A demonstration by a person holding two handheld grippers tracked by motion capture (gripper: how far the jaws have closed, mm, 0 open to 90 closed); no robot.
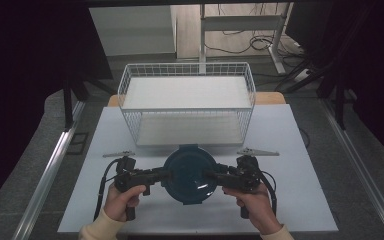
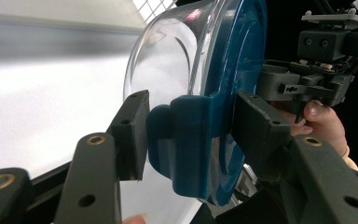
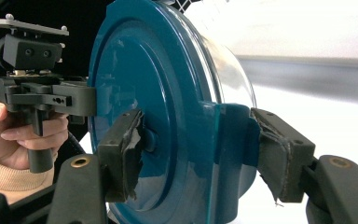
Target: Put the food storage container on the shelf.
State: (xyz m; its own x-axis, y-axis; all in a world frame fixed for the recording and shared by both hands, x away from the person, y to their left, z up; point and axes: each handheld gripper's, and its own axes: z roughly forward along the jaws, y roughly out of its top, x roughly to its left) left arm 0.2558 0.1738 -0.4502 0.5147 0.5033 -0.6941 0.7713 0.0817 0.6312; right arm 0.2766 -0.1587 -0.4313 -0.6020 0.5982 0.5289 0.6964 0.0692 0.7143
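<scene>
Both grippers [image 1: 166, 175] [image 1: 211, 176] clamp the lidded bowl [image 1: 189, 172] between them.

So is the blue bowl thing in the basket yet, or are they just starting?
Not yet. Done: both grippers, left gripper and right gripper, have clamped the blue-lidded container by its side tabs. In hand: it sits between them, over the table. Left, probably: moving it to the empty wire basket, if that is the goal.

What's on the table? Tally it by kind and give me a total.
Blue-lidded clear container: 1
White wire basket: 1
Hand-held grippers: 2, left gripper and right gripper
Total: 4
</scene>
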